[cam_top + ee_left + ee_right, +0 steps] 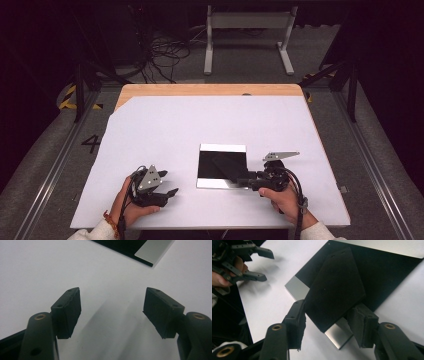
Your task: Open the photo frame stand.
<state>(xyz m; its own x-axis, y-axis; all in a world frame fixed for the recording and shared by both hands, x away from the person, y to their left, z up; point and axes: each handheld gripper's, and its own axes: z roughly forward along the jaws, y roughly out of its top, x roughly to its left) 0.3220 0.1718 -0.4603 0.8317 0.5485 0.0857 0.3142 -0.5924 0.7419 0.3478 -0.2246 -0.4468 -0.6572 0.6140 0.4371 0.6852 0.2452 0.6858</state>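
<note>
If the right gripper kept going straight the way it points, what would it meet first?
The black pad: it lies straight ahead of the right gripper, its near end already between the open jaws, on the tray. Depth is hard to judge.

- The table [150, 90] has a wooden edge under a smooth matt white sheet [165, 130].
- The tray [297, 287] looks like brushed metal with a matt black inside.
- The black pad [334, 287] looks soft and felt-like.
</note>
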